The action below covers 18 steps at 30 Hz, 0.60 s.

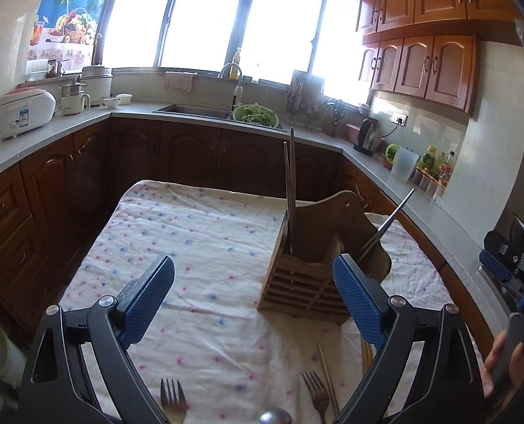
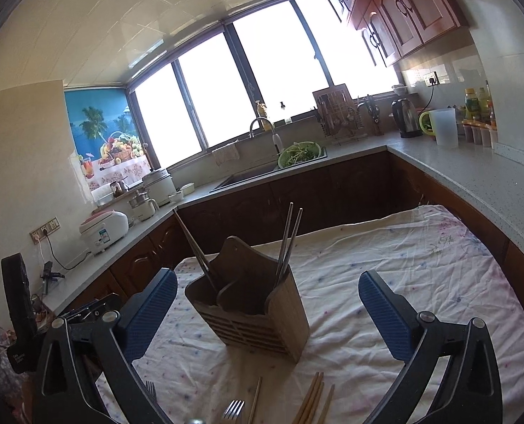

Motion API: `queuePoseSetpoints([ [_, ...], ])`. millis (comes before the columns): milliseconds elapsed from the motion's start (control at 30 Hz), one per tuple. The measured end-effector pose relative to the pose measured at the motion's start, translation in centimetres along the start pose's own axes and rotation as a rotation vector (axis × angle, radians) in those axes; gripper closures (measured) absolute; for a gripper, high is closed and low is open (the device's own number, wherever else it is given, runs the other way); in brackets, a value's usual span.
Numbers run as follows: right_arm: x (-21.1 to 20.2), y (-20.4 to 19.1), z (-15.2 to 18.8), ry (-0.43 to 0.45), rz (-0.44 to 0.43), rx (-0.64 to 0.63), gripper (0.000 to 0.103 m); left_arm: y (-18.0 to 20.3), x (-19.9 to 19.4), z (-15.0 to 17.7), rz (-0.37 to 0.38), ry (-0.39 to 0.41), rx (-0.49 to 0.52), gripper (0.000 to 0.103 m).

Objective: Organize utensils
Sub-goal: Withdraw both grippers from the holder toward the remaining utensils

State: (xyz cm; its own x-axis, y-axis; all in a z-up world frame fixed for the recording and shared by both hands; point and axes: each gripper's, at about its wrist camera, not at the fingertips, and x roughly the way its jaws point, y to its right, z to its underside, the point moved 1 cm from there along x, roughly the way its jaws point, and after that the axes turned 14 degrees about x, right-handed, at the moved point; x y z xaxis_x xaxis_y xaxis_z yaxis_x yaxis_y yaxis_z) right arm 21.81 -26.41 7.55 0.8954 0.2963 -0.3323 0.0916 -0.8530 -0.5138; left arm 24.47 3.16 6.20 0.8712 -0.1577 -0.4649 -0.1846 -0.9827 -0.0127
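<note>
A wooden utensil holder (image 1: pixel 308 282) (image 2: pixel 255 311) stands on the cloth-covered table (image 1: pixel 198 247) (image 2: pixel 403 275). Metal chopsticks (image 1: pixel 290 190) (image 2: pixel 286 243) stand in one compartment, and another metal chopstick (image 1: pixel 389 222) (image 2: pixel 194 247) leans in the other. Two forks (image 1: pixel 172 401) (image 1: pixel 316 394), a spoon (image 1: pixel 275 417), a metal chopstick (image 1: pixel 327 378) and wooden chopsticks (image 2: pixel 313 401) lie on the cloth near me. My left gripper (image 1: pixel 255 279) is open and empty, just short of the holder. My right gripper (image 2: pixel 267 293) is open and empty, with the holder between its fingers' lines.
Kitchen counters (image 1: pixel 50 130) wrap around the table on three sides, with a sink (image 1: pixel 194 111), a green colander (image 1: pixel 255 115), a kettle (image 1: pixel 366 136) and a rice cooker (image 1: pixel 25 111). The other hand-held gripper (image 1: pixel 509 272) shows at the right edge.
</note>
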Motion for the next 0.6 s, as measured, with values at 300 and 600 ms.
queuePoseSetpoints([
  [300, -3.6, 1.5, 3.9, -0.043, 0.049, 0.023, 0.000, 1.1, -3.6, 4.7, 0.014, -0.074, 0.003, 0.010],
  [600, -5.5, 3.5, 8.3, -0.110, 0.104, 0.055, 0.000, 2.3, -5.0, 9.1, 0.039, -0.159, 0.021, 0.010],
])
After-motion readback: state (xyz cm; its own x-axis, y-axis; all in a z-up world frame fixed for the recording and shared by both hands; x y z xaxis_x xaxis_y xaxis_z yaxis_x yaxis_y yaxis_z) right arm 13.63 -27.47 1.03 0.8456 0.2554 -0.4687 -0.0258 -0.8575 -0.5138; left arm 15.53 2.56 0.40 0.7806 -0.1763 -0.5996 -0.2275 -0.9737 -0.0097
